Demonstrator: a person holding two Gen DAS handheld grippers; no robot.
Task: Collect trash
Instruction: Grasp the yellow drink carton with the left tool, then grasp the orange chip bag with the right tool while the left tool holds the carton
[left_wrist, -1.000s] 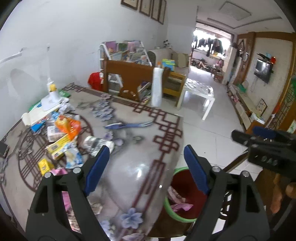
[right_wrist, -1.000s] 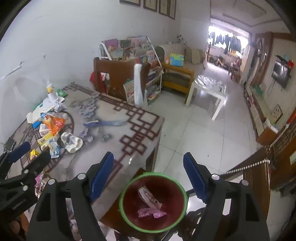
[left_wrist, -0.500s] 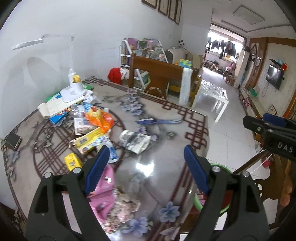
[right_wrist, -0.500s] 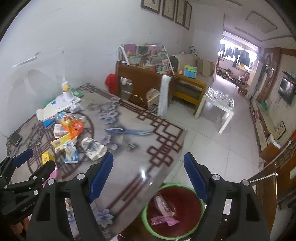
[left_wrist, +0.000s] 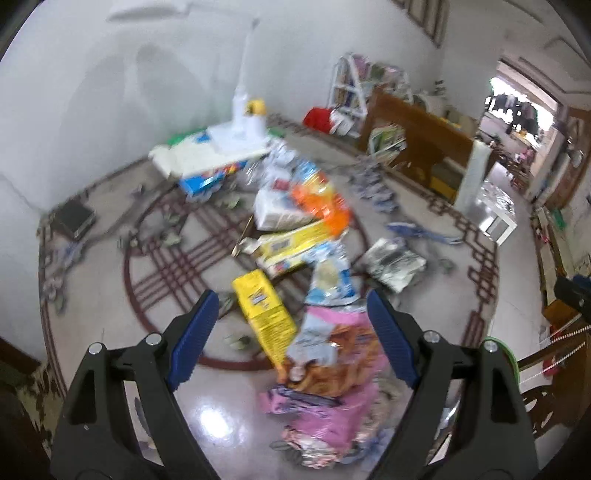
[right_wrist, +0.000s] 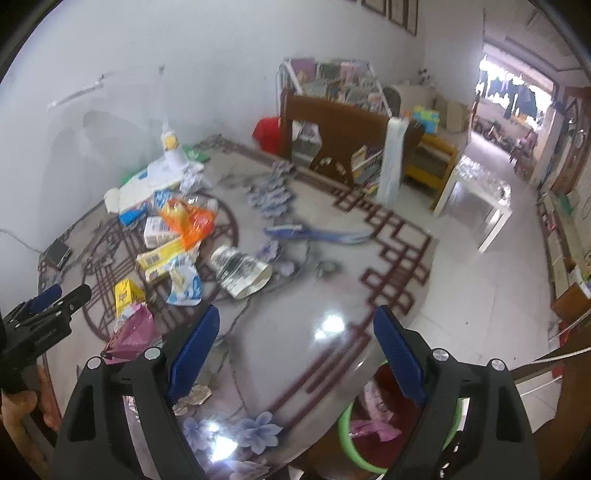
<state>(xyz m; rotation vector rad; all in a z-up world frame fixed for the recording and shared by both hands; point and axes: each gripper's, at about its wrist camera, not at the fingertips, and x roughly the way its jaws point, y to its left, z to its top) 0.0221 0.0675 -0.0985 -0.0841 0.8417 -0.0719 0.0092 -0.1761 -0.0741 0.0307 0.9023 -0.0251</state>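
Wrappers and boxes lie in a heap on the patterned round table (left_wrist: 110, 306). My left gripper (left_wrist: 291, 314) is open and empty, above a yellow box (left_wrist: 264, 314) and a pink wrapper (left_wrist: 332, 384). Beyond lie a yellow carton (left_wrist: 291, 249), an orange bag (left_wrist: 321, 203) and a silver pouch (left_wrist: 393, 264). My right gripper (right_wrist: 295, 332) is open and empty over the table's near edge. The green-rimmed red bin (right_wrist: 365, 432) with pink trash stands on the floor below it. The left gripper (right_wrist: 40, 314) shows at the left of the right wrist view beside the pink wrapper (right_wrist: 135, 332).
A white desk lamp (left_wrist: 243, 118), papers and a small dark device (left_wrist: 72, 218) sit at the table's far side. A wooden chair (right_wrist: 340, 129) and a book rack (right_wrist: 332, 79) stand beyond the table. A white side table (right_wrist: 476, 195) stands on the tiled floor.
Both grippers have swung left from the bin toward the trash heap. The left one has come close over the yellow box and pink wrapper. Both stay open and empty.
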